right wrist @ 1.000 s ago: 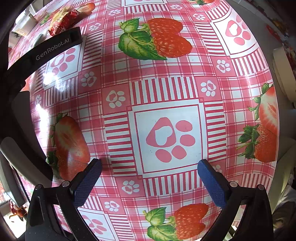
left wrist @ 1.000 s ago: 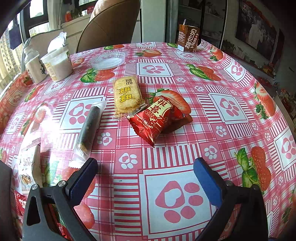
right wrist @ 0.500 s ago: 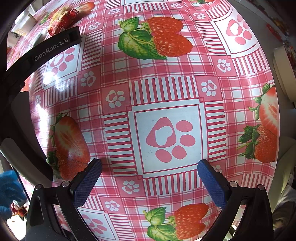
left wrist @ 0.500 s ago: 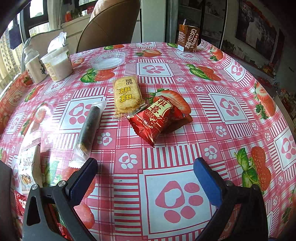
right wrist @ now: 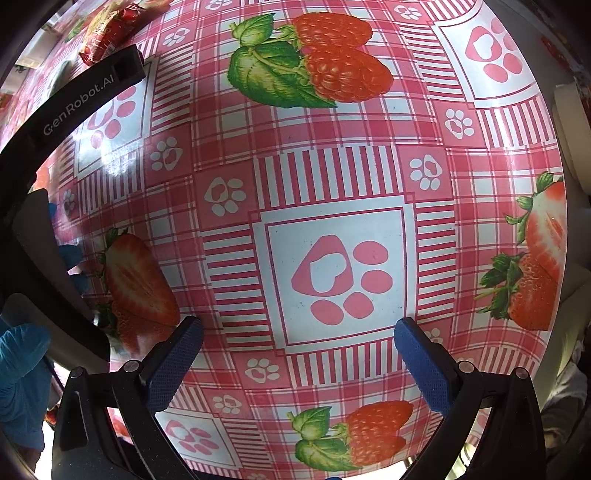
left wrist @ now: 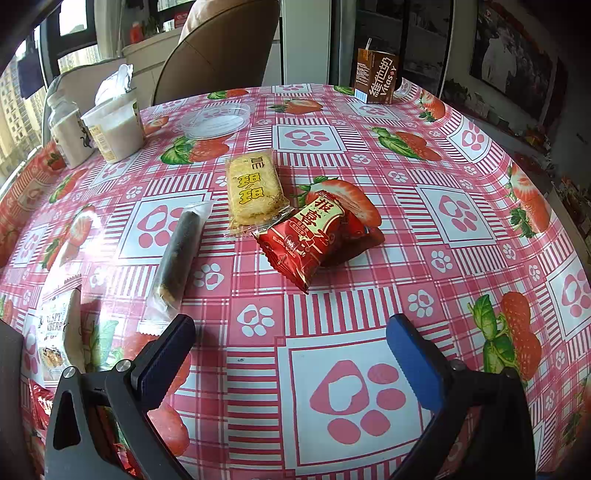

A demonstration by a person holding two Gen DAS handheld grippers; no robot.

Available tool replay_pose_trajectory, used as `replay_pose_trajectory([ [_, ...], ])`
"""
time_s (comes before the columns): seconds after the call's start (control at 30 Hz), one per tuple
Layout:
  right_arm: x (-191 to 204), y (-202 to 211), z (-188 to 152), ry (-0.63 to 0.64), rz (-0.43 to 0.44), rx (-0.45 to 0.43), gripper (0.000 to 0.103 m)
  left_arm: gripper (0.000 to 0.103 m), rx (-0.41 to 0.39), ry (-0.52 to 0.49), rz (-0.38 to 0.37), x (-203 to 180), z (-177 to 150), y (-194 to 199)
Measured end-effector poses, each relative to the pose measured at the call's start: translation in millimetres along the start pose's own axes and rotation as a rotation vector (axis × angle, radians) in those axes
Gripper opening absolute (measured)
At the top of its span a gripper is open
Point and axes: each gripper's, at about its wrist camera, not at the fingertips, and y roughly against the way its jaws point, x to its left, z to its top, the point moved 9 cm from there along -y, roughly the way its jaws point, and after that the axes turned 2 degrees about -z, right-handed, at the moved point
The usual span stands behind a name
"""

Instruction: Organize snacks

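Observation:
Three wrapped snacks lie mid-table in the left wrist view: a yellow cracker pack (left wrist: pixel 255 192), a red packet (left wrist: pixel 314 238) whose corner overlaps it, and a dark roll in clear wrap (left wrist: pixel 180 251) to their left. My left gripper (left wrist: pixel 290 354) hovers open in front of them, nothing between its fingers. A white snack bag (left wrist: pixel 55 339) lies at the left edge. My right gripper (right wrist: pixel 297 360) is open over bare tablecloth; the red packet (right wrist: pixel 107 29) shows at its far top left, behind the other gripper's black body (right wrist: pixel 74 110).
Round table with strawberry-check cloth (left wrist: pixel 461 221). At the back stand a brown drink carton (left wrist: pixel 376 75), a clear plastic lid (left wrist: pixel 216 120), a white tub (left wrist: pixel 114 127) and a small bottle (left wrist: pixel 70 134). A chair (left wrist: pixel 218 48) is behind. A blue-gloved hand (right wrist: pixel 22 380) is at the right view's left edge.
The left view is unchanged. In the right view the camera has shifted slightly and a blue-gloved hand has come into sight at the lower left.

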Motion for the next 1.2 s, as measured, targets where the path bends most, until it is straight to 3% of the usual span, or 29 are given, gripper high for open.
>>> replay_pose_trajectory([
  [0.07, 1, -1, 3, -0.001, 0.001, 0.010, 0.103, 0.103, 0.060, -0.008, -0.003, -1, -1, 0],
  [0.1, 1, -1, 6, -0.001, 0.001, 0.011, 0.103, 0.103, 0.154, -0.028, -0.020, -3, -3, 0],
  [0.37, -3, 1, -5, -0.009, 0.011, 0.008, 0.103, 0.103, 0.439, -0.056, -0.047, -6, 3, -16],
  [0.57, -8, 0, -13, -0.009, 0.012, -0.002, 0.103, 0.103, 0.346, -0.098, -0.057, 27, 3, 33],
  [0.63, -8, 0, -13, -0.009, 0.012, -0.007, 0.103, 0.103, 0.389, -0.053, -0.017, 59, 3, 48],
  [0.87, 2, 1, 0, -0.035, 0.014, 0.065, 0.103, 0.103, 0.501, 0.168, 0.100, 158, -19, 27],
  [1.03, 50, 25, 23, 0.010, 0.106, 0.007, 0.103, 0.103, 0.541, 0.163, 0.123, 174, -26, 12],
  [1.2, 88, 53, 50, 0.061, 0.124, -0.077, 0.103, 0.103, 0.568, 0.179, 0.095, 178, -30, -10],
])
